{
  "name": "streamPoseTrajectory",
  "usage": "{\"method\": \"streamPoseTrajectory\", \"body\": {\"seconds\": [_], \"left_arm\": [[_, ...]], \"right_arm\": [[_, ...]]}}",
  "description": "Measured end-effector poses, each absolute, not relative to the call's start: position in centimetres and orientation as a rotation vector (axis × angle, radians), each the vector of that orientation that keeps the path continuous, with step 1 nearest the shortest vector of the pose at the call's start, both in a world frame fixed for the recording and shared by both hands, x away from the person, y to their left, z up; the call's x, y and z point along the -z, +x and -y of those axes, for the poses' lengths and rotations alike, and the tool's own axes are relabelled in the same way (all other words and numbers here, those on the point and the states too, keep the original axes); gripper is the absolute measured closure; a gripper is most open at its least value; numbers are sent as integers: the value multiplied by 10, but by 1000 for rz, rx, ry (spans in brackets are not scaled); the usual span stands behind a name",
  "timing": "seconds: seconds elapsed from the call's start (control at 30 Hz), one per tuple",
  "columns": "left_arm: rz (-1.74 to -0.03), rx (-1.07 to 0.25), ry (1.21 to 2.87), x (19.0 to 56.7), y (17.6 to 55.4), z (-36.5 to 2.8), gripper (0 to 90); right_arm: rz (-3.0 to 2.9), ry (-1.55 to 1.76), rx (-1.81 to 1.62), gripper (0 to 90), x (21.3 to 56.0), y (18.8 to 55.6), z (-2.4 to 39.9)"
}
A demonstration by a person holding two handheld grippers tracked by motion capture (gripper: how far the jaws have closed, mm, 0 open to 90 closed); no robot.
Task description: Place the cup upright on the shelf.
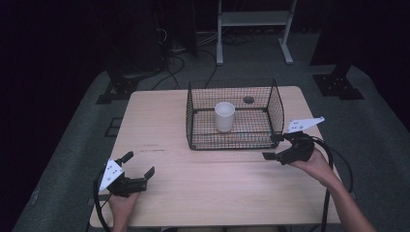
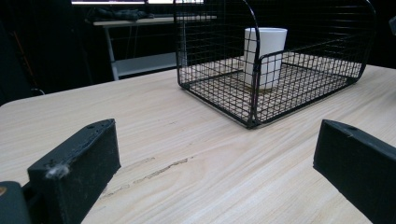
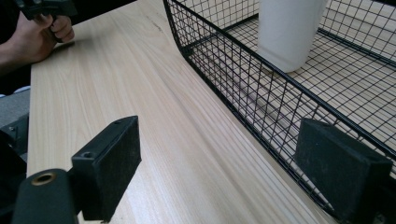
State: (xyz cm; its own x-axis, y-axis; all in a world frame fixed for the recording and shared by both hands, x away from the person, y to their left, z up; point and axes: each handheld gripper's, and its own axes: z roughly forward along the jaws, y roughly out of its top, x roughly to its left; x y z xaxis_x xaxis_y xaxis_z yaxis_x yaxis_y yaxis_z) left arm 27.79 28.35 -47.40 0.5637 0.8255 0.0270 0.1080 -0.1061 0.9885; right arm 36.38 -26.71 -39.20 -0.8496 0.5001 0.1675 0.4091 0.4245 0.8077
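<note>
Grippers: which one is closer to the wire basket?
The right gripper: one jaw is at the wire basket's near right corner. The left gripper sits well back near the table's front edge.

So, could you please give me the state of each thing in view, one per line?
White cup: upright inside the basket, untouched.
Wire basket: upright on the table, open top, holding the cup.
Left gripper: open, holding nothing.
Right gripper: open, holding nothing, beside the basket's front corner.
</note>
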Motion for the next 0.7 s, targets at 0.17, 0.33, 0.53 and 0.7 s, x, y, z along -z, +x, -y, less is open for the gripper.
{"method": "streamPoseTrajectory", "body": {"seconds": [0.17,0.33,0.53,0.7], "left_arm": [[-811,-736,1583,474,278,-284,0],[-812,-737,1582,474,278,-284,0],[-812,-737,1582,474,278,-284,0],[-811,-738,1582,474,278,-284,0]], "right_arm": [[-2562,829,-1422,136,397,360,271],[-2561,845,-1409,136,400,357,275],[-2538,848,-1418,136,400,353,279],[-2536,865,-1415,136,406,349,283]]}}
